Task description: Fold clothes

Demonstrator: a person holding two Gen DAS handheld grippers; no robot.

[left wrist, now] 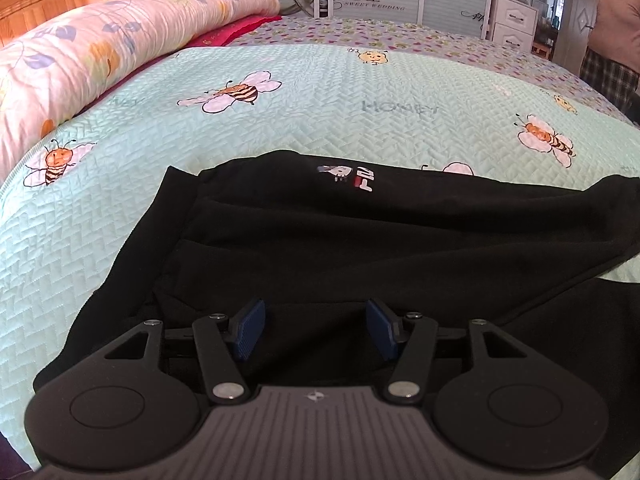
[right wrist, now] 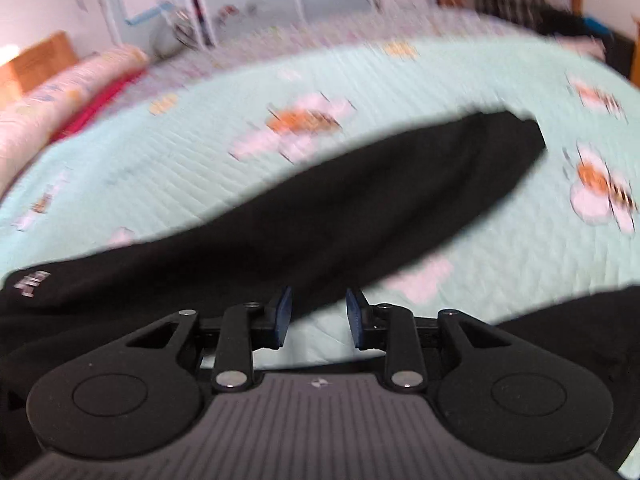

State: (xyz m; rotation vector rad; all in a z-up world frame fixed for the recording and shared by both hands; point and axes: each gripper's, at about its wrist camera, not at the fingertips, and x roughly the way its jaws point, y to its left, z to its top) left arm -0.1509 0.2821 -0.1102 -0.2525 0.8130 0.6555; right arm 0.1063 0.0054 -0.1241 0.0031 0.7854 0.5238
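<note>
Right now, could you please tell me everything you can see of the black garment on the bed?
The black garment is soft, matte, fleece-like cloth, spread loosely with folds on the mint quilted bee-print bedspread. A small white and red logo sits near its far edge. One long part, seemingly a sleeve, stretches away to the right. Both tools hover above its near part with pads apart, gripping nothing.

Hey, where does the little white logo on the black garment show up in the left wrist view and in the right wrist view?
Left wrist view: the white logo sits just above centre, near the black garment's far edge.
Right wrist view: the logo is at the far left edge, blurred, on the same garment.
Shared landmark: the pink floral quilt roll, upper left in both views.
</note>
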